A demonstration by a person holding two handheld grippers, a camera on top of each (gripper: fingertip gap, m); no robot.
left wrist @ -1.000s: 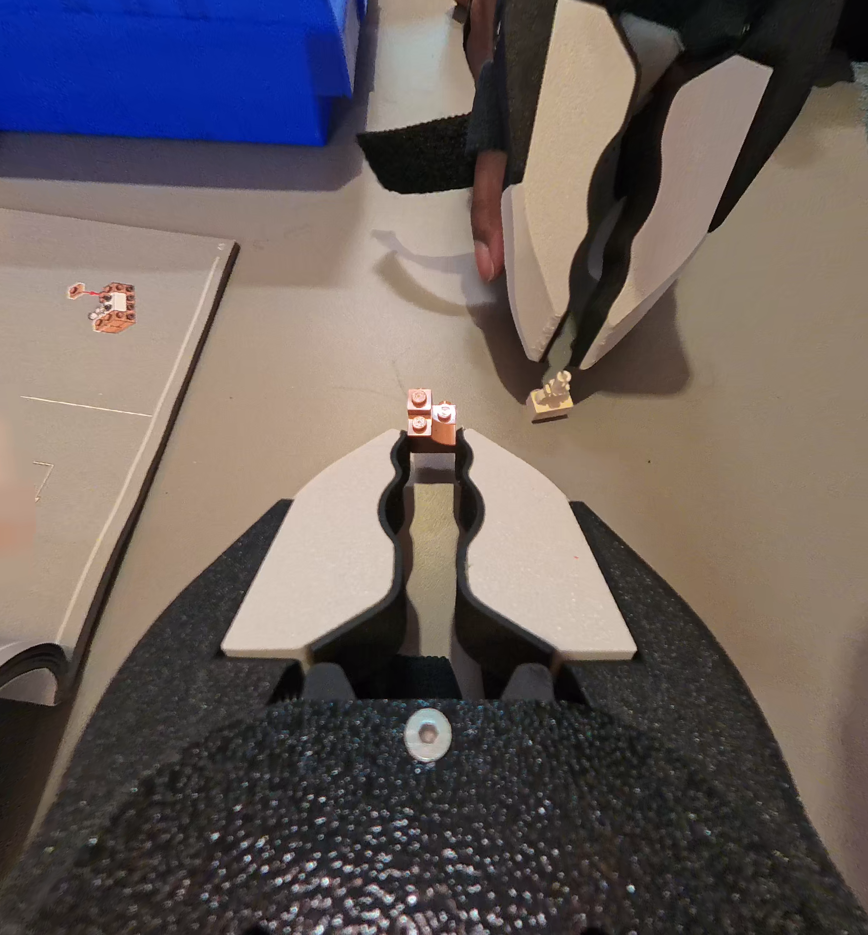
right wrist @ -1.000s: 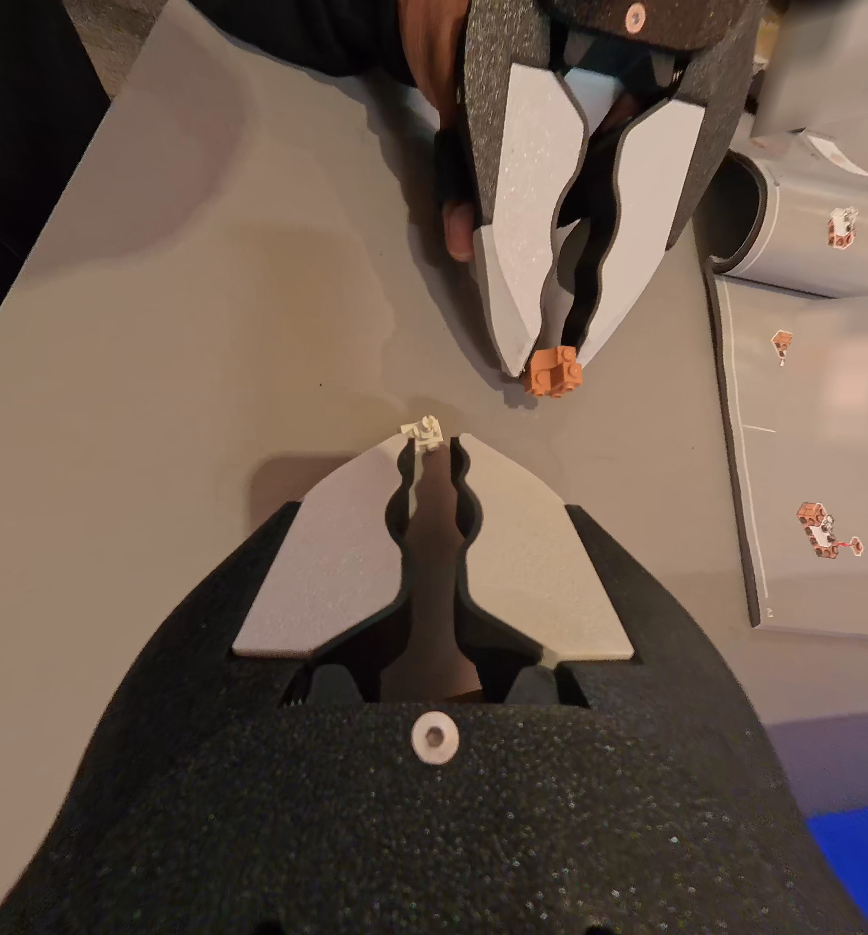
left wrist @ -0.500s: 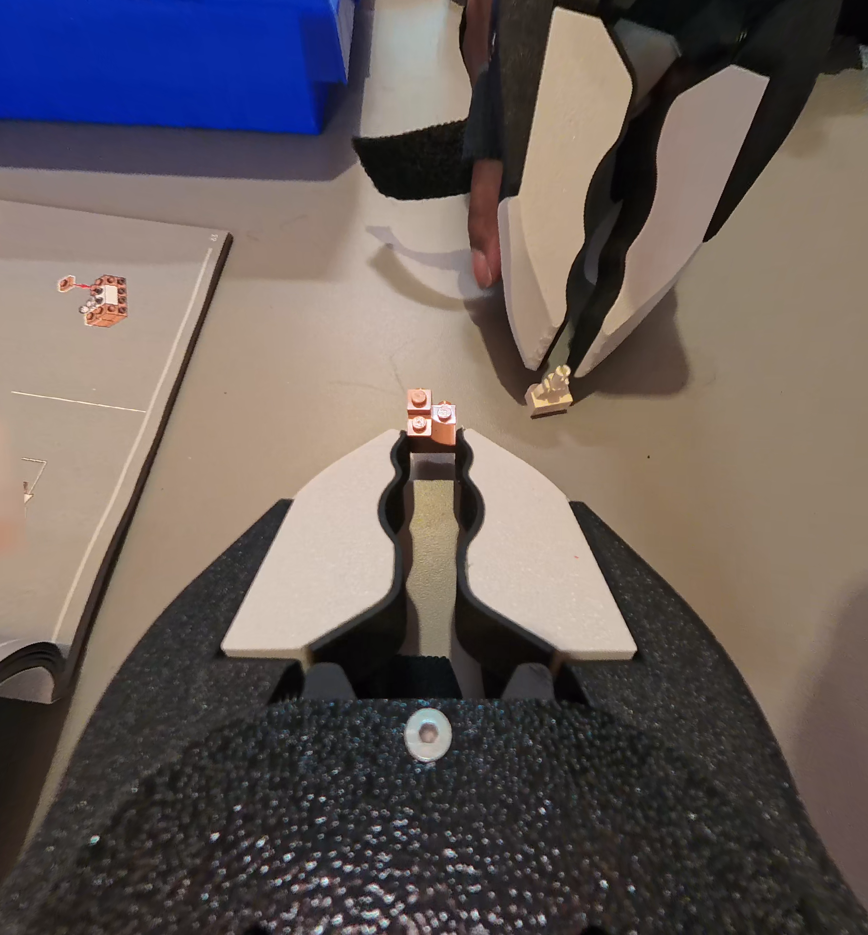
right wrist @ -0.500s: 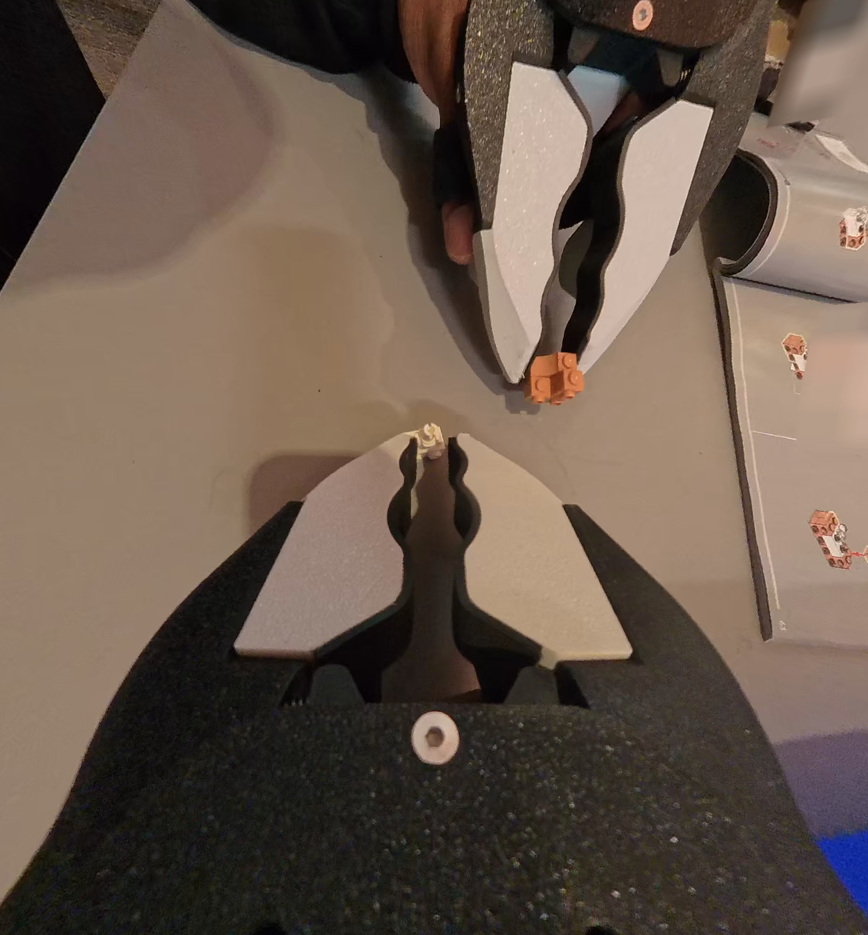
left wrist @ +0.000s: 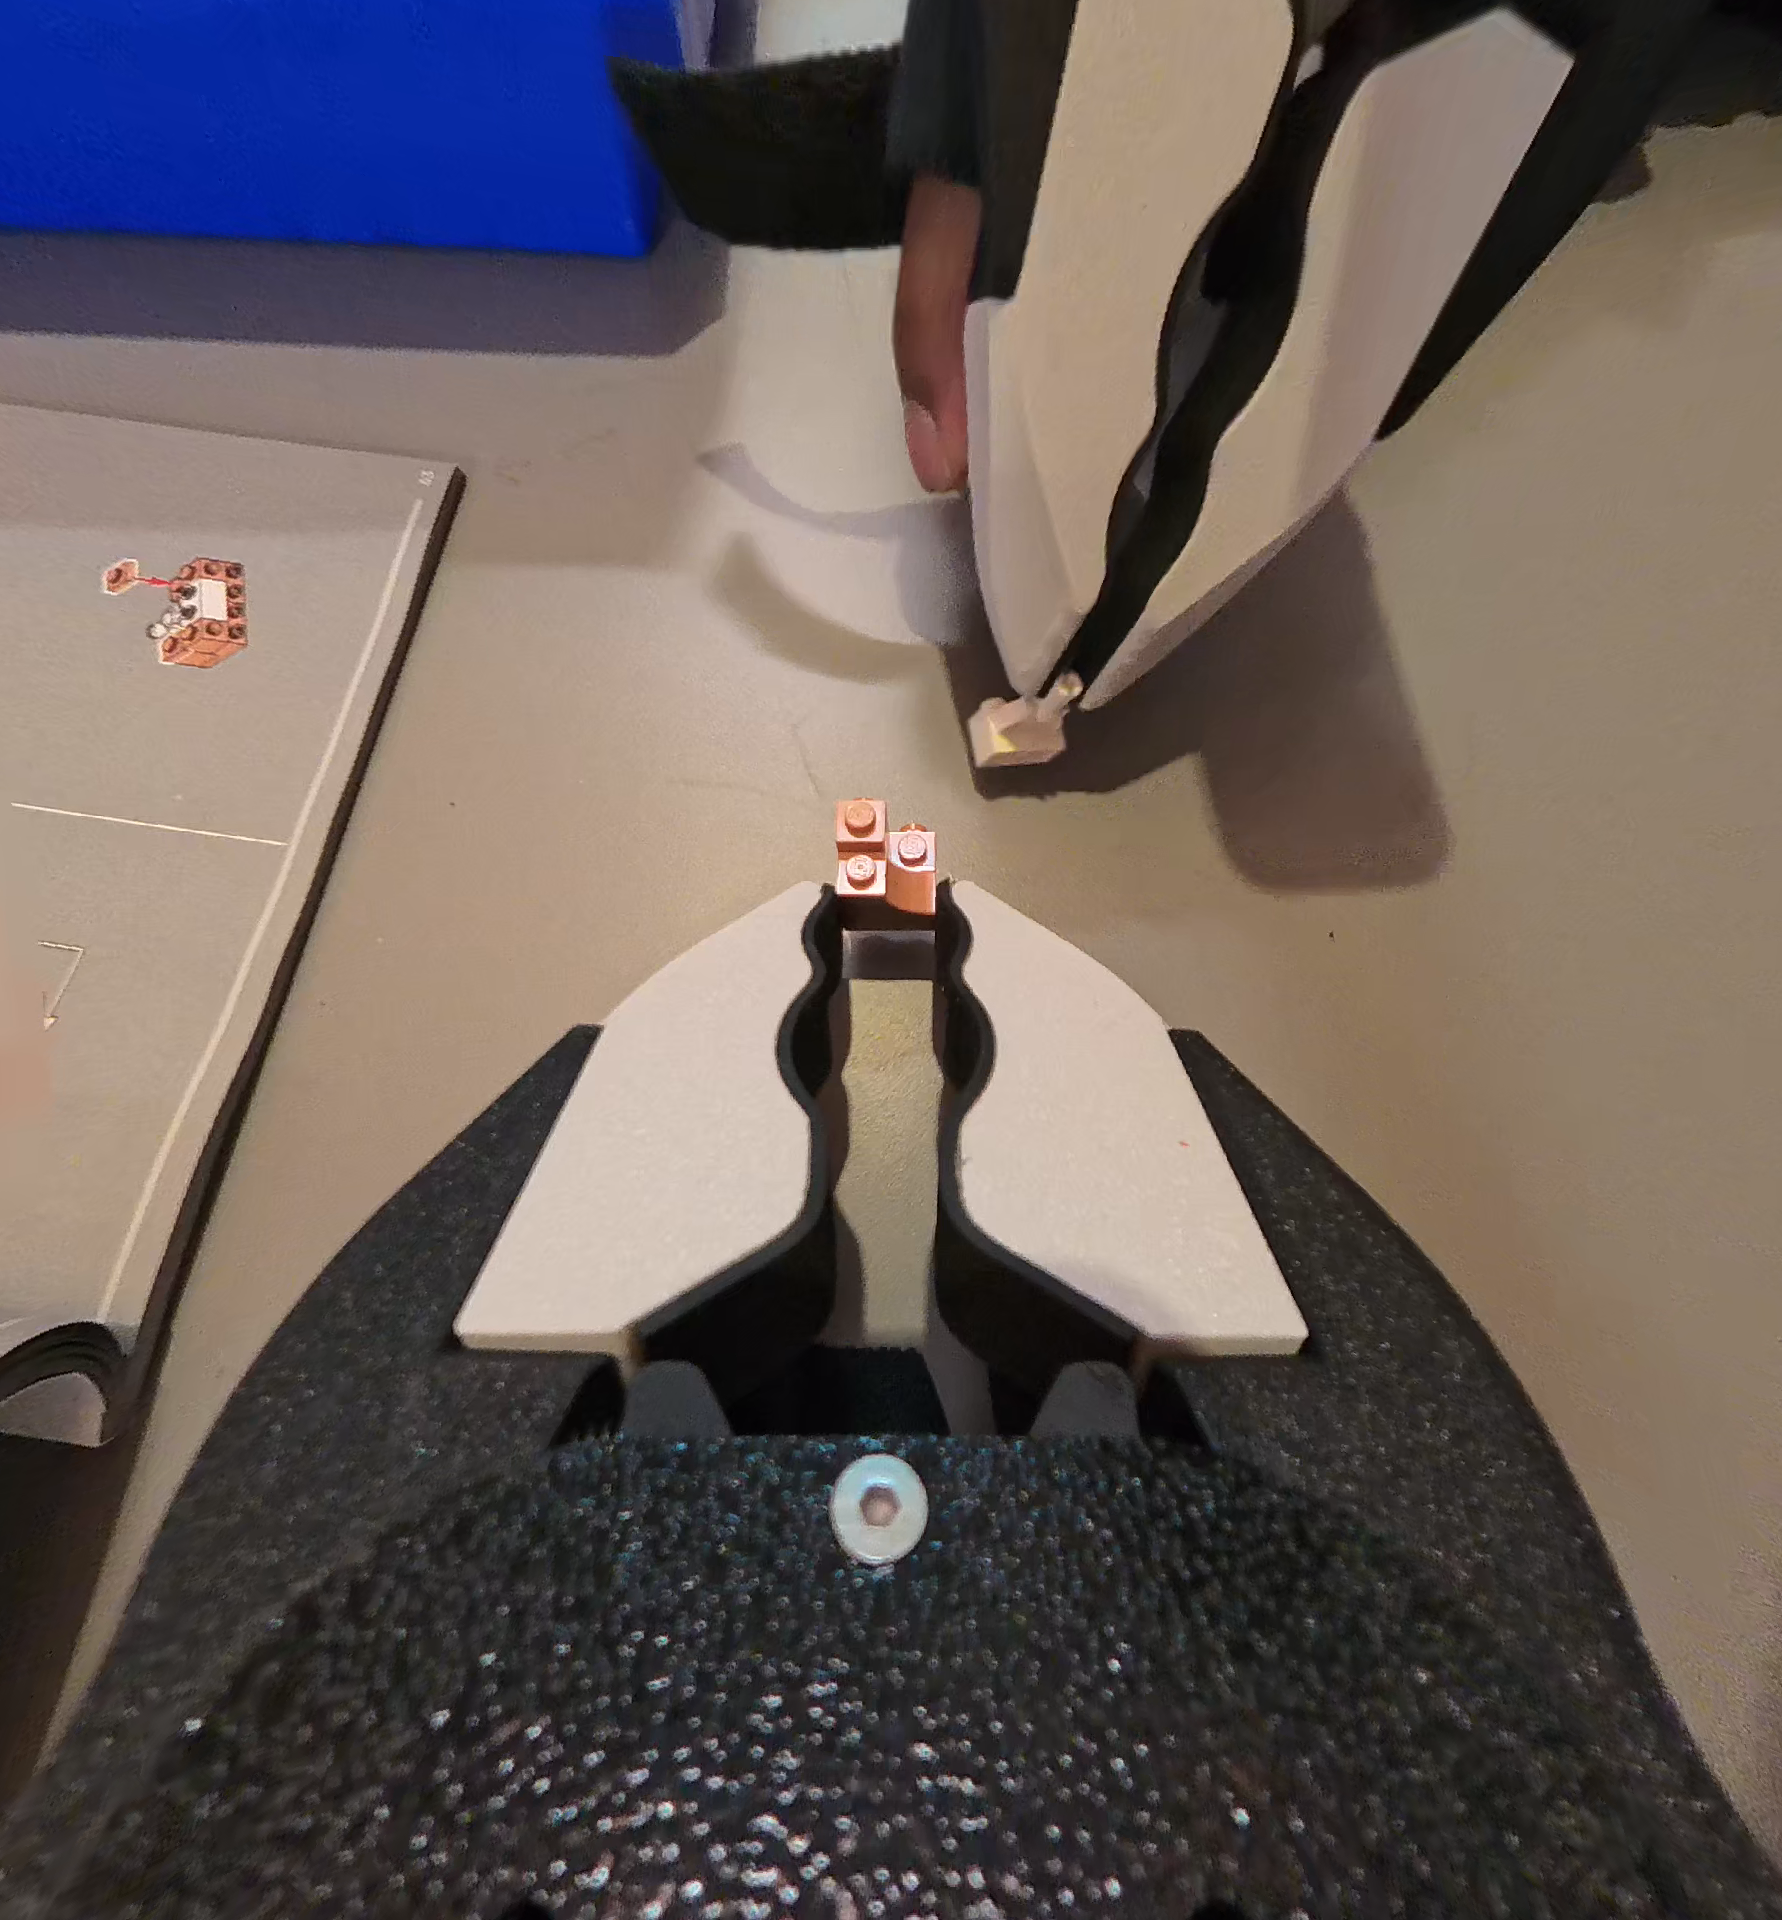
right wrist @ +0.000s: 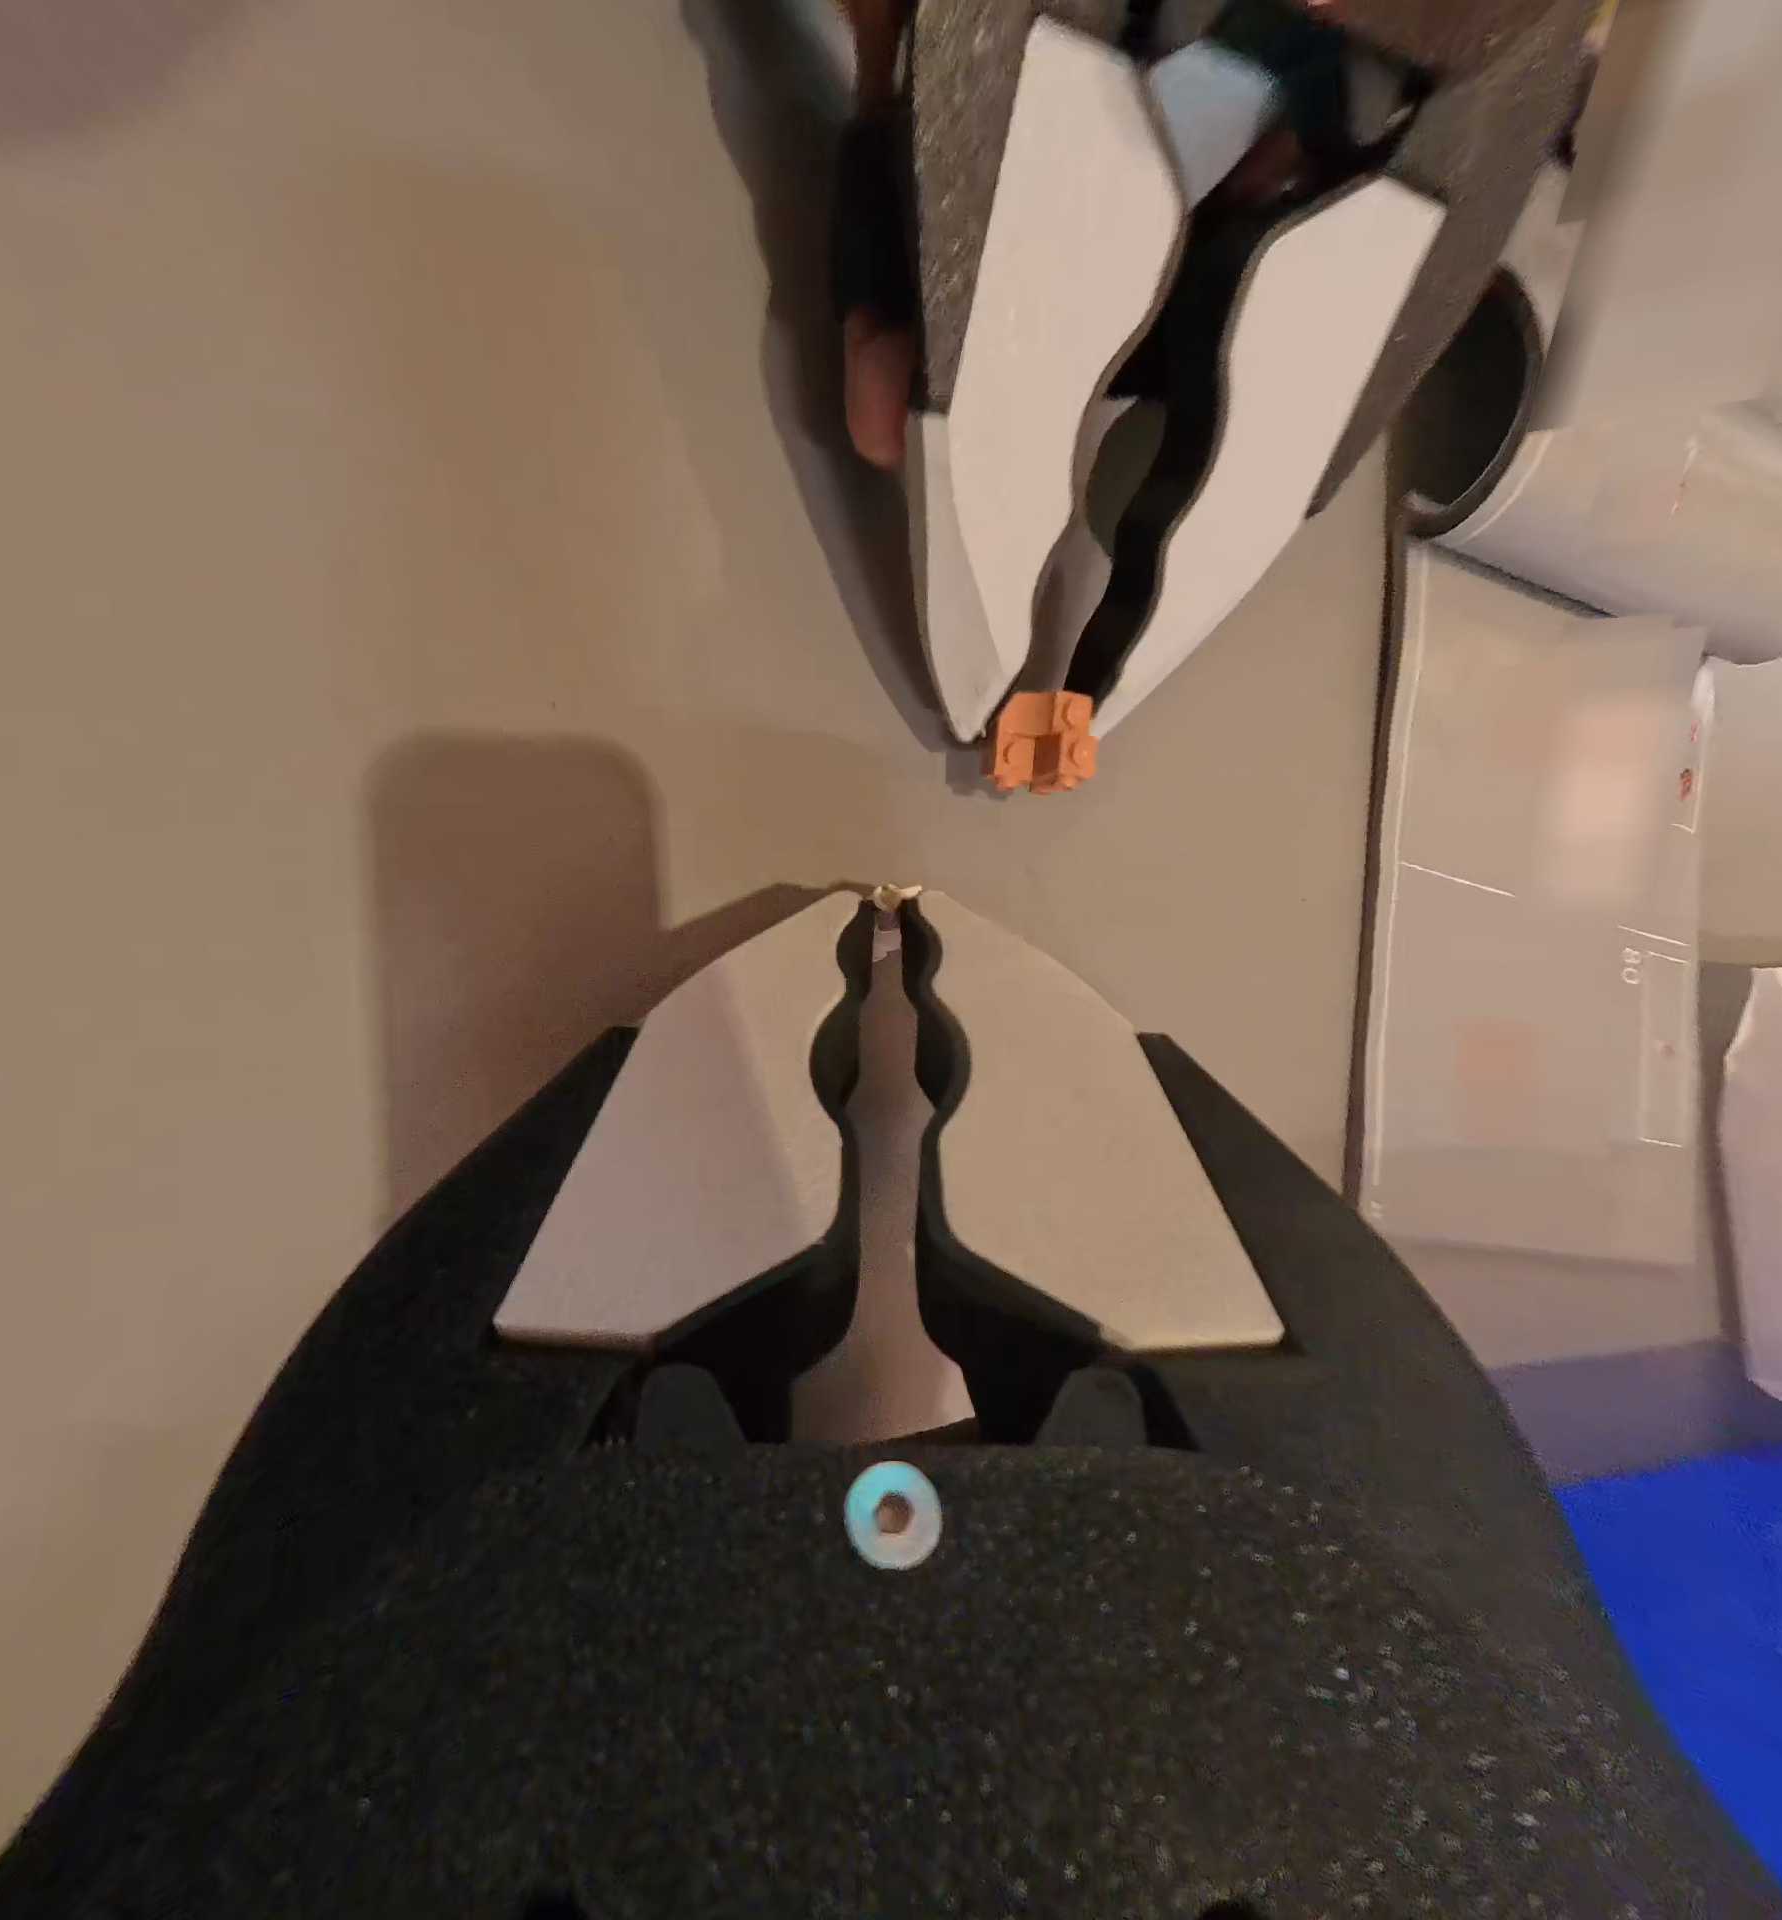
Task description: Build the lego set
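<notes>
Orange toy bricks [left wrist: 885,862], a small cluster of them joined together, sit between the fingertips of the left tool [left wrist: 887,896]. Both pads press on the sides of the cluster, so the jaws stand at a narrow gap, as wide as the cluster. The studs point up and the far part of the cluster sticks out past the tips. In the right wrist view the same cluster [right wrist: 1043,743] shows at the tips of the left tool [right wrist: 1048,717], just above the grey tabletop [right wrist: 347,520].

The right tool [right wrist: 892,902] is almost closed on a very small cream-white toy piece [right wrist: 893,894]. In the left wrist view this piece [left wrist: 1017,727] hangs from the tips of the right tool [left wrist: 1058,691]: a thin part is pinched between the fingers and a small flat plate is below them, near the tabletop [left wrist: 1489,1039]. A finger [left wrist: 934,416] of the person lies along the side of this tool.

The two tools point at each other and their tips are near, but the two pieces do not touch.

An open instruction booklet [left wrist: 139,831] with drawings of brick models lies on the tabletop at the left tool's left side. A blue box [left wrist: 295,114] stands behind it.
</notes>
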